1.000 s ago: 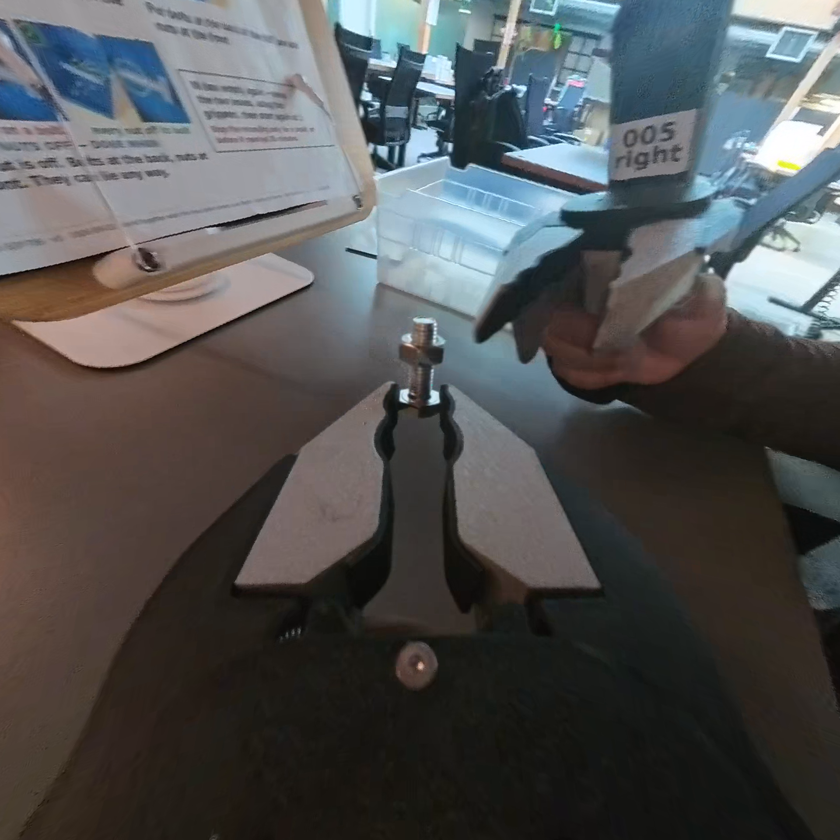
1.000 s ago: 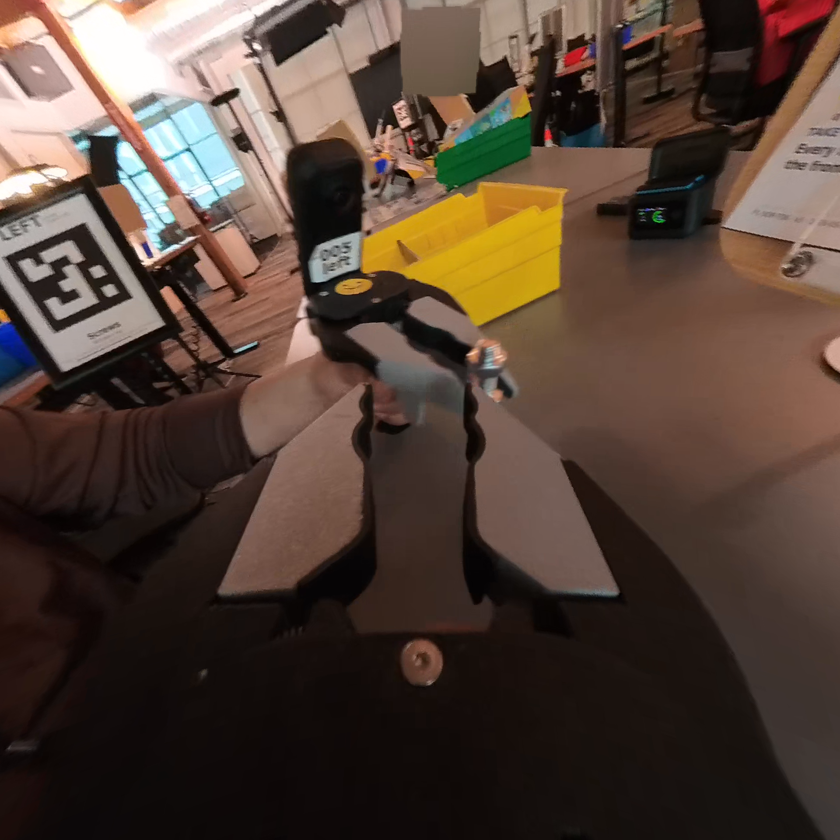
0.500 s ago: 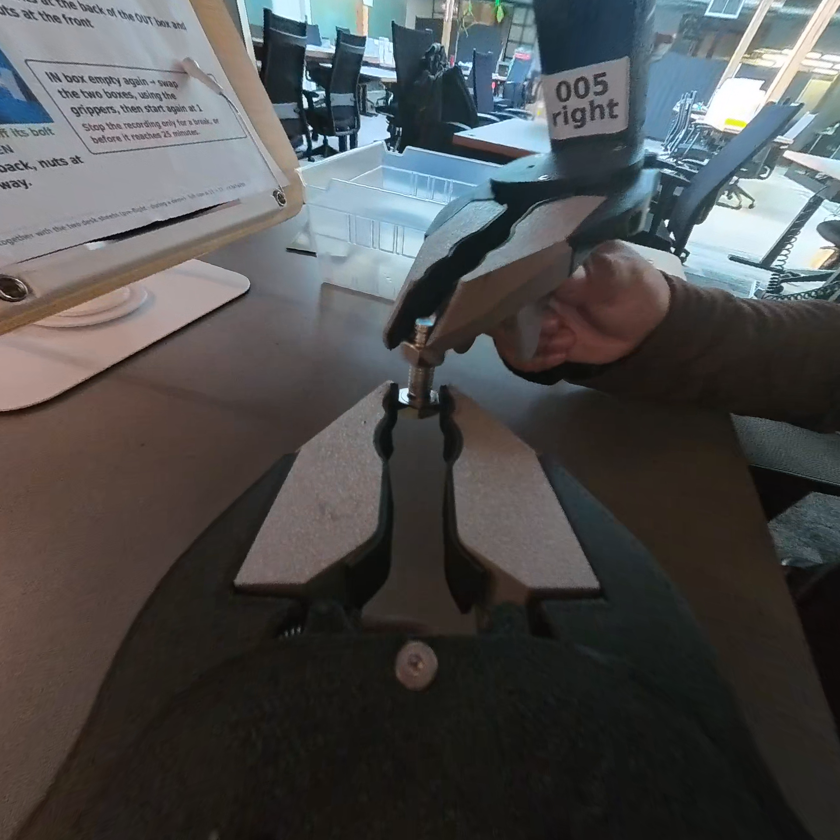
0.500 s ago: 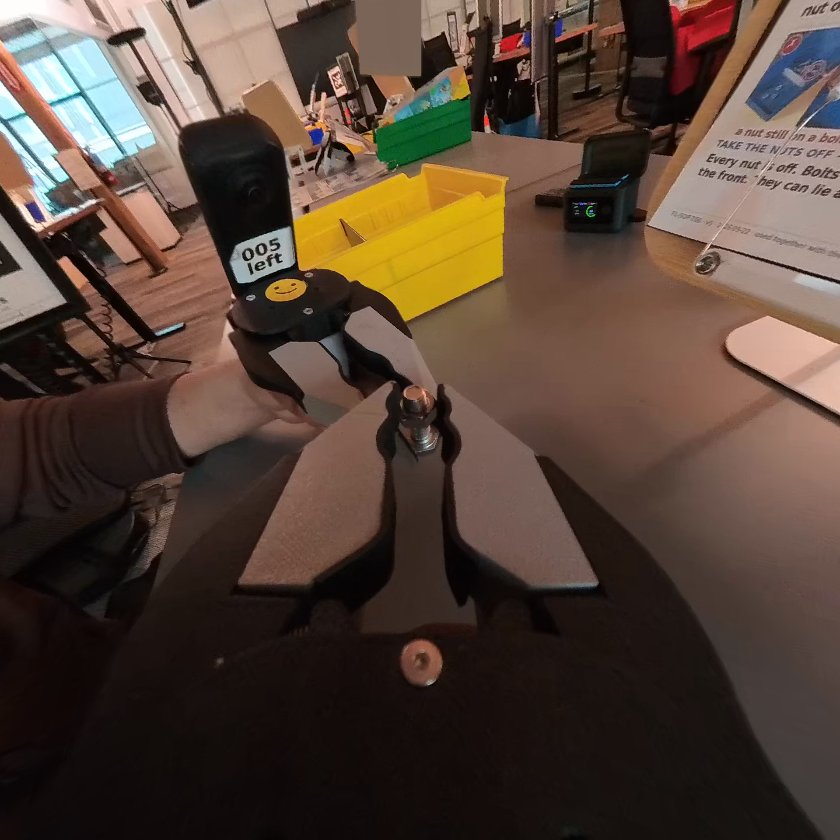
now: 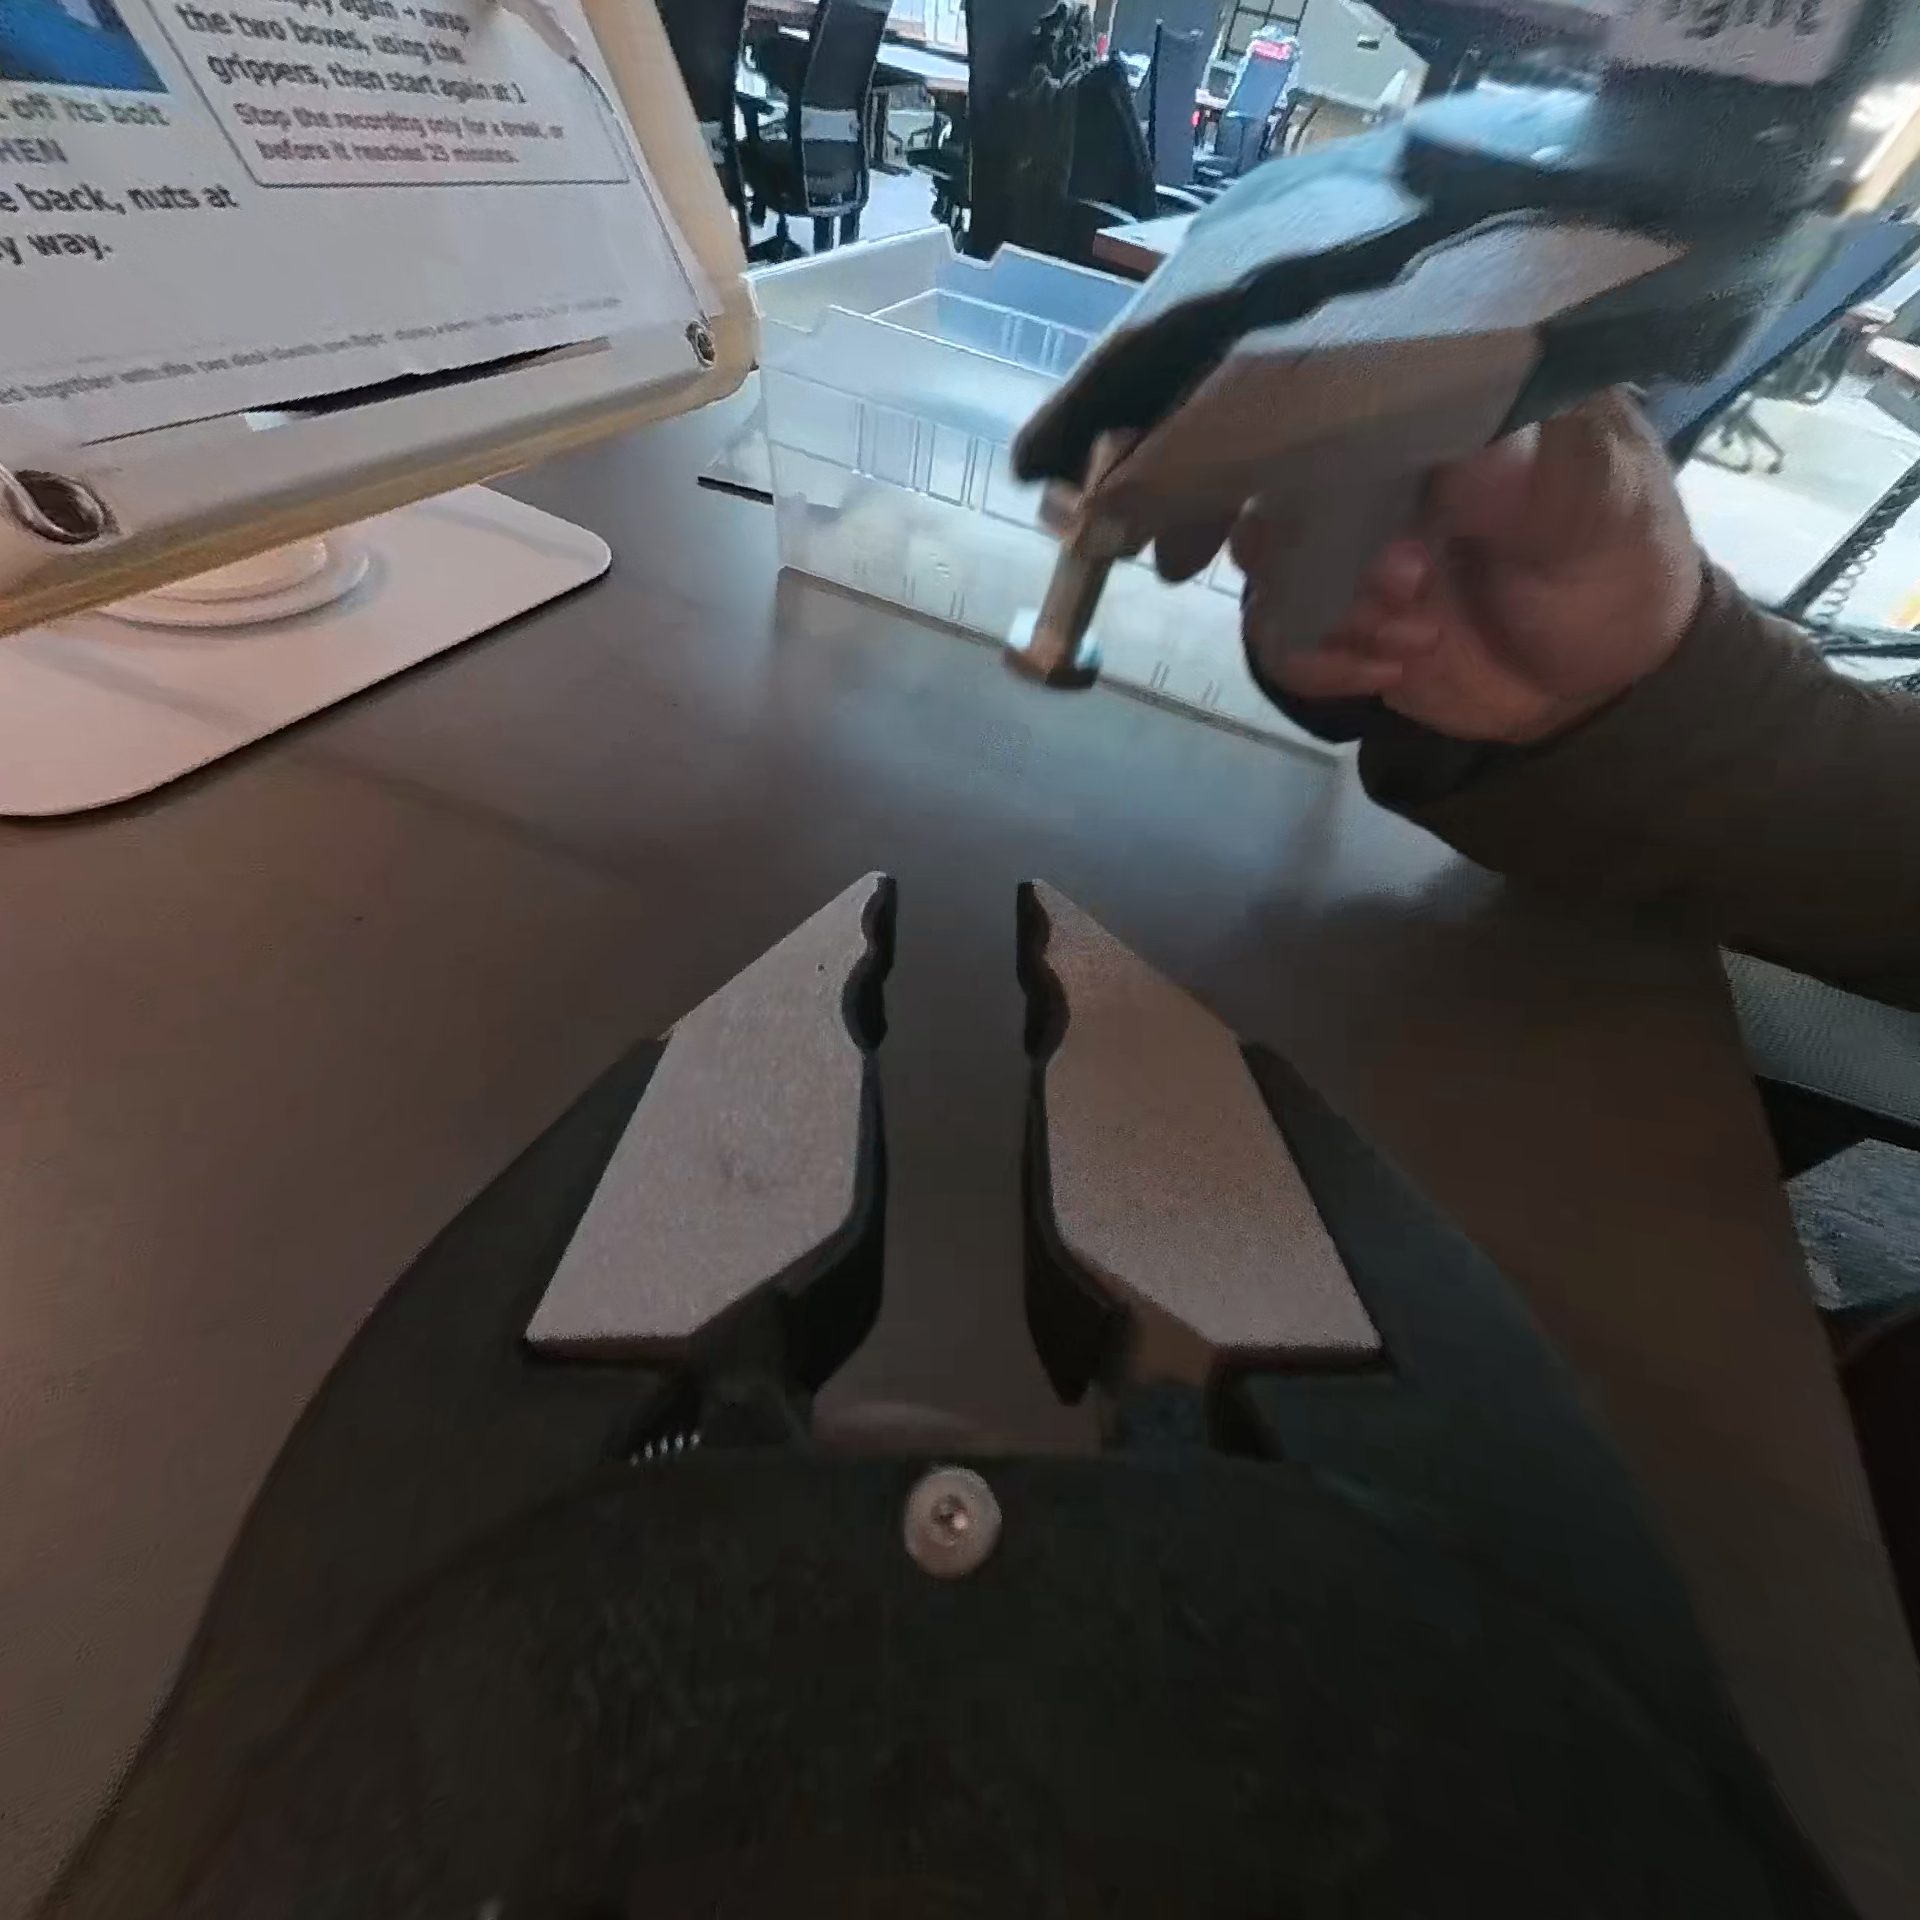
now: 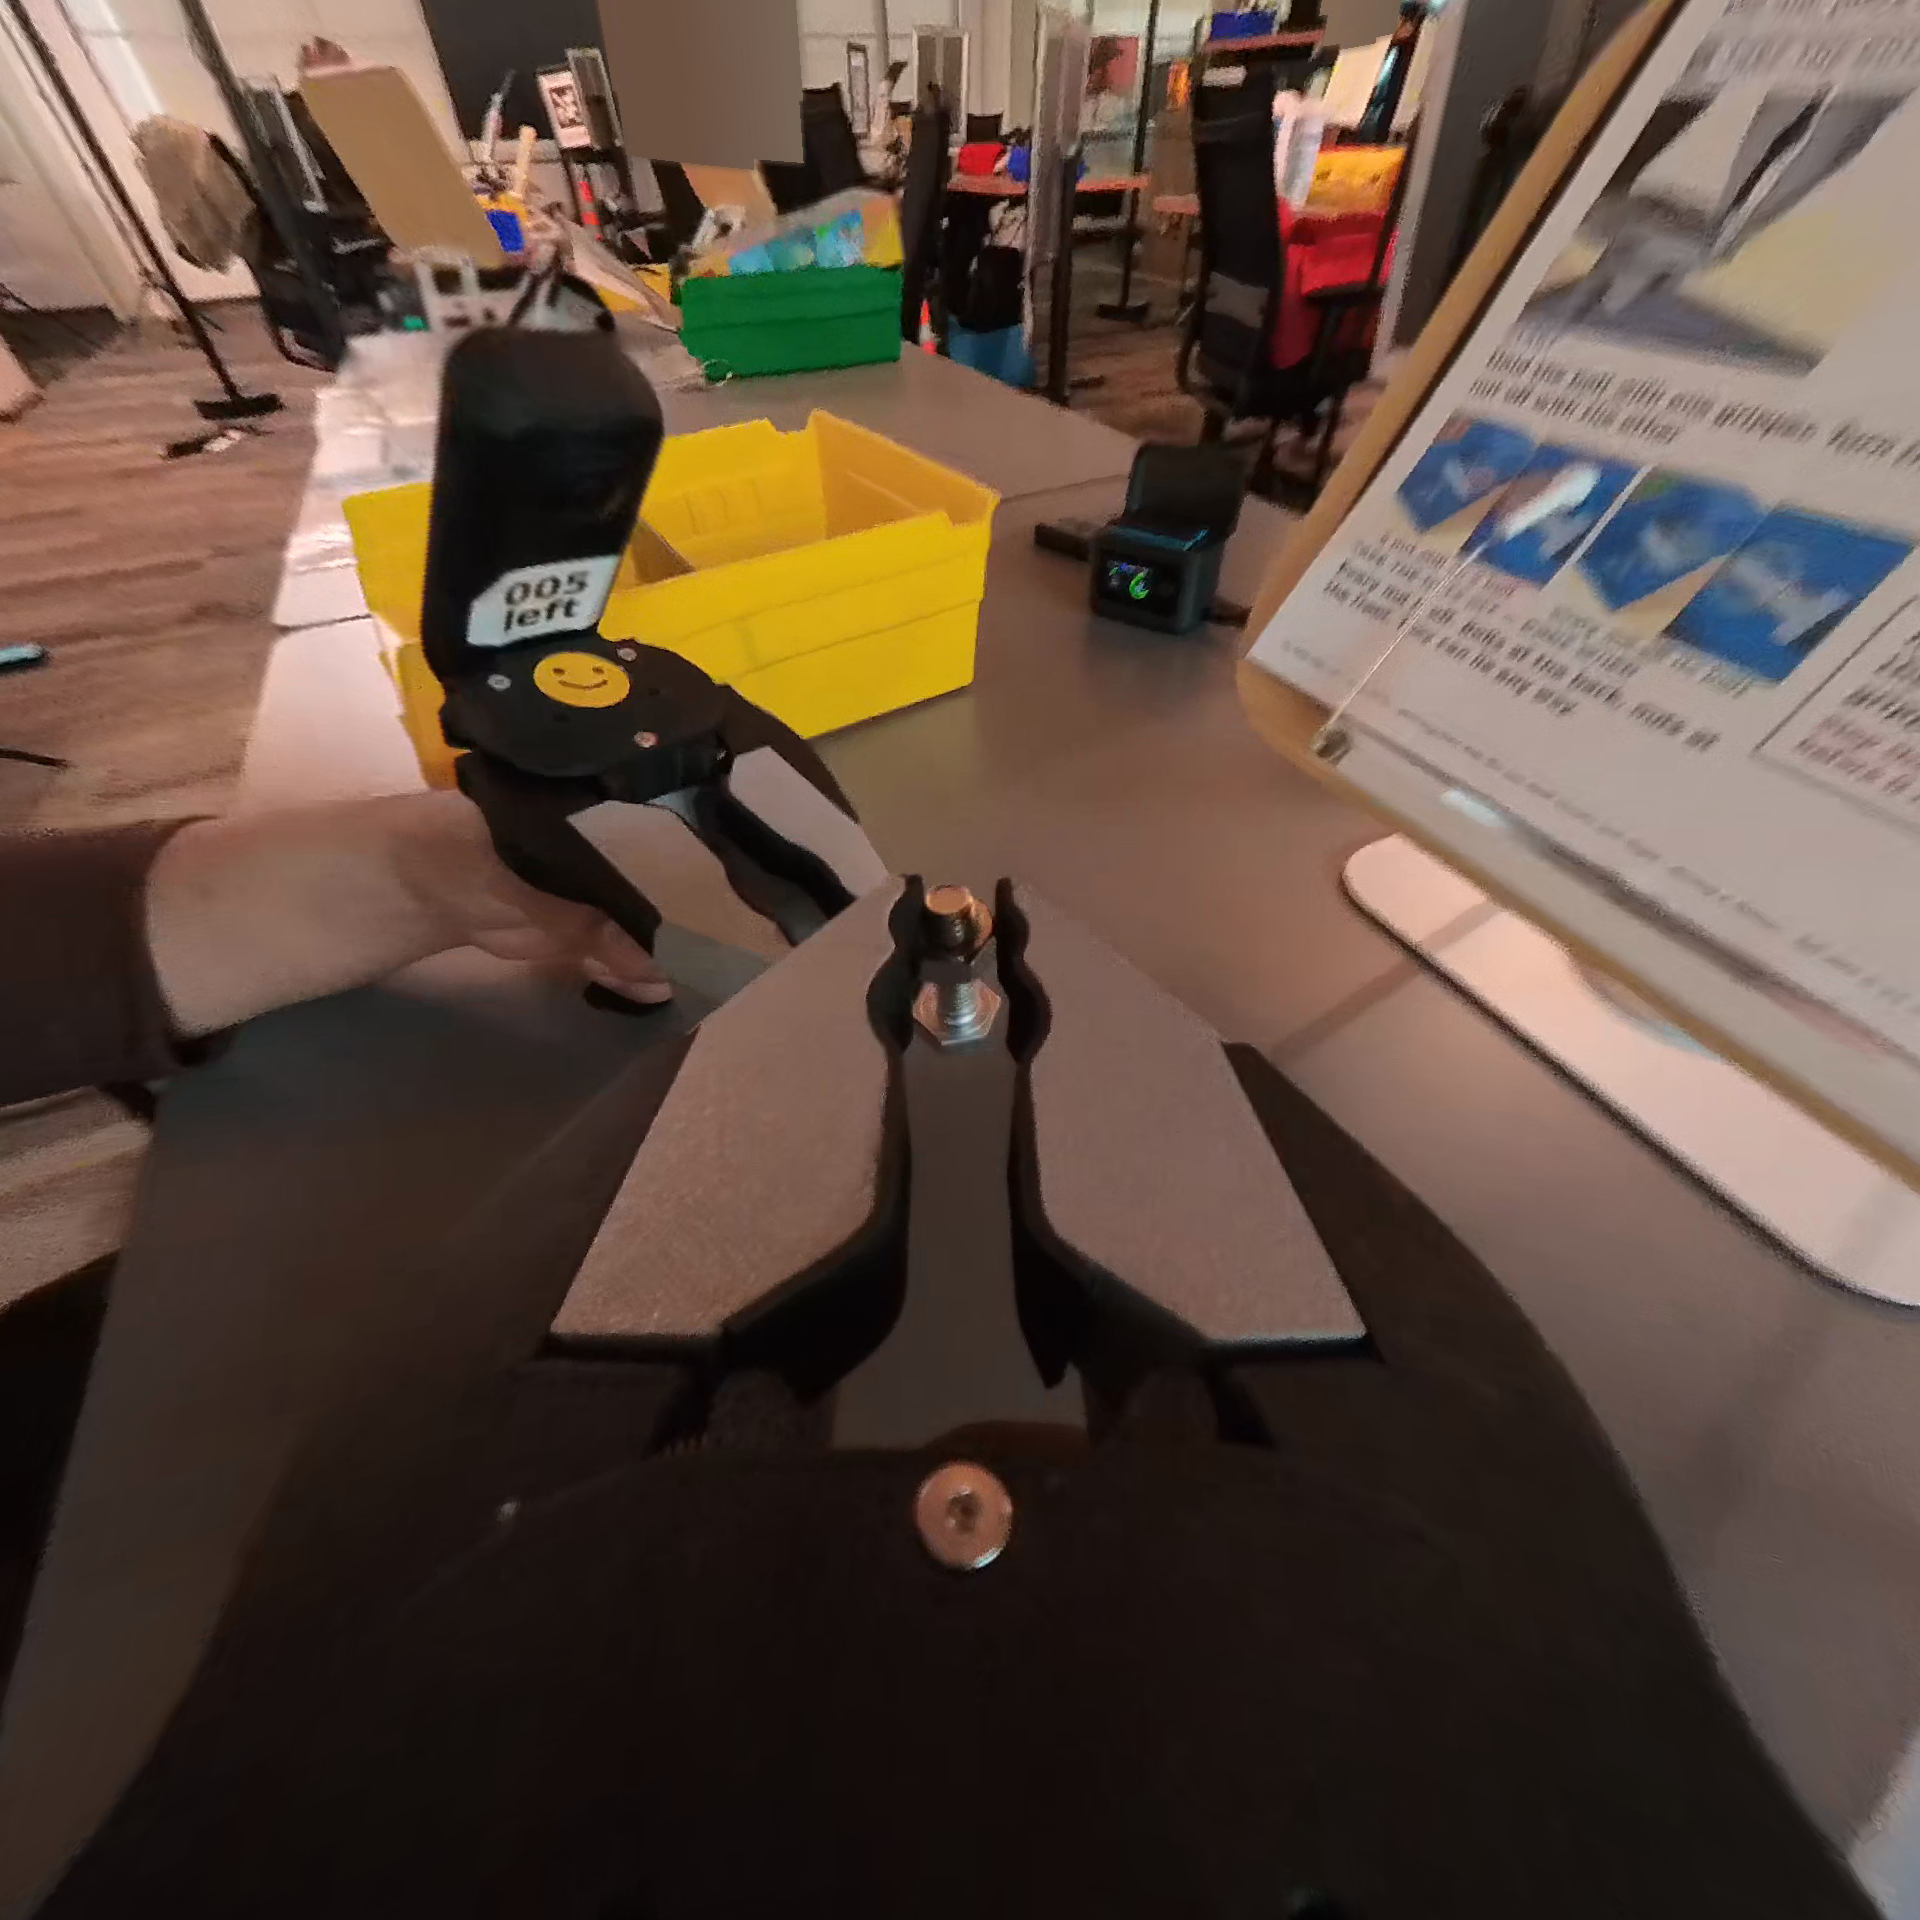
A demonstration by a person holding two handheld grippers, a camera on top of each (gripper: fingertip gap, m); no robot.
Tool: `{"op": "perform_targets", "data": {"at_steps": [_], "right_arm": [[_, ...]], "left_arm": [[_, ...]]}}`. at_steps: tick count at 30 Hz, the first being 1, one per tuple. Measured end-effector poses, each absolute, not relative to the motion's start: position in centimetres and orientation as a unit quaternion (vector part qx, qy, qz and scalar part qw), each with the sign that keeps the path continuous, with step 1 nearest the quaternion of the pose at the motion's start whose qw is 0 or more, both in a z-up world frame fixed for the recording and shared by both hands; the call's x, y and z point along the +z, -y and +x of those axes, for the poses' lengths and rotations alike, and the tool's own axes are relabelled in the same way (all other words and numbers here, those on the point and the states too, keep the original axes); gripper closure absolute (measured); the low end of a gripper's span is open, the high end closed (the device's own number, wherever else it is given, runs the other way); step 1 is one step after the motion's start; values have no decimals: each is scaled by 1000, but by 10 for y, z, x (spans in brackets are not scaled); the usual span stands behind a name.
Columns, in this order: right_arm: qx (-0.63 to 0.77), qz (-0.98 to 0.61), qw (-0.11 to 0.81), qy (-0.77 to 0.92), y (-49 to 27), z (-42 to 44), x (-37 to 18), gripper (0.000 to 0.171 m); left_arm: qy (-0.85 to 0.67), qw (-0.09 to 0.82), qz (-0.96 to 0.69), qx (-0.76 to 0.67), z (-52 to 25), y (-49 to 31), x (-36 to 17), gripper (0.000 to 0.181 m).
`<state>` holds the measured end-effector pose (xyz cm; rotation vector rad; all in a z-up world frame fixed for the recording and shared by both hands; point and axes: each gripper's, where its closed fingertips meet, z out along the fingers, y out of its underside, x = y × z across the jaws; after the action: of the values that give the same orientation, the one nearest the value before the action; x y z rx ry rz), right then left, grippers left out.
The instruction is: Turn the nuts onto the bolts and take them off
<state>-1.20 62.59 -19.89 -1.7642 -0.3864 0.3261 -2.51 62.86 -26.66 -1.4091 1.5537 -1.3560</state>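
Observation:
My left gripper (image 5: 954, 904) is open and empty above the dark table (image 5: 520, 1039). My right gripper (image 6: 954, 909) is shut on a silver bolt (image 6: 956, 987) with a nut (image 6: 958, 933) threaded on it. Its pads press on the nut near the threaded end, and the hex head points back toward the camera. In the left wrist view the right gripper (image 5: 1081, 488) holds the bolt (image 5: 1070, 603) up at the right, head hanging down, in front of the clear bin. In the right wrist view the left gripper (image 6: 717, 904) stands open just left of the bolt and apart from it.
A clear plastic bin (image 5: 935, 395) stands at the back of the table. A yellow bin (image 6: 810, 582) stands behind the left gripper, with a green bin (image 6: 790, 312) farther off. An instruction board on a white stand (image 5: 312, 260) is at the left, beside a small black device (image 6: 1153, 571). The grippers' ends are close to 7 centimetres from one another.
The left gripper held the bolt by its head while the right closed on the nut. Now the left has opened and let go. The right has carried bolt and nut up and away.

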Motion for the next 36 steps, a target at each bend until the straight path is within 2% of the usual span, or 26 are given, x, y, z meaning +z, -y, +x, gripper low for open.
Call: {"op": "perform_targets", "data": {"at_steps": [7,11,13,16,20,24,25,27,29,33,35,36], "right_arm": [[9,-741,654,151,-577,19,-104,166],[-97,-778,615,77,-545,104,-90,166],[-124,-817,563,23,-532,158,-112,166],[-152,-884,439,-46,-513,230,-181,166],[-116,-945,295,-82,-495,264,-277,166],[-132,-957,231,-114,-493,292,-321,165],[-138,-956,230,-115,-496,297,-324,163],[-144,-954,233,-122,-503,302,-322,144],[-153,-949,244,-130,-509,302,-305,134],[-155,-917,355,-92,-534,257,-234,129],[-97,-894,435,-44,-552,198,-194,125],[-26,-878,477,-3,-561,152,-177,125]], "left_arm": [[-579,352,-545,-494,-27,-646,-264,163],[-573,348,-549,-500,-27,-646,-262,163],[-575,350,-549,-496,-27,-646,-263,163],[-581,352,-548,-488,-27,-644,-265,164],[-586,353,-550,-479,-27,-644,-268,164],[-587,353,-550,-478,-26,-644,-269,164],[-587,352,-550,-478,-27,-644,-269,164],[-588,351,-551,-477,-27,-645,-269,164],[-588,351,-552,-476,-27,-645,-269,164],[-594,351,-549,-472,-26,-644,-270,164],[-598,350,-549,-467,-25,-643,-272,164],[-599,351,-549,-466,-25,-643,-272,164]]}}
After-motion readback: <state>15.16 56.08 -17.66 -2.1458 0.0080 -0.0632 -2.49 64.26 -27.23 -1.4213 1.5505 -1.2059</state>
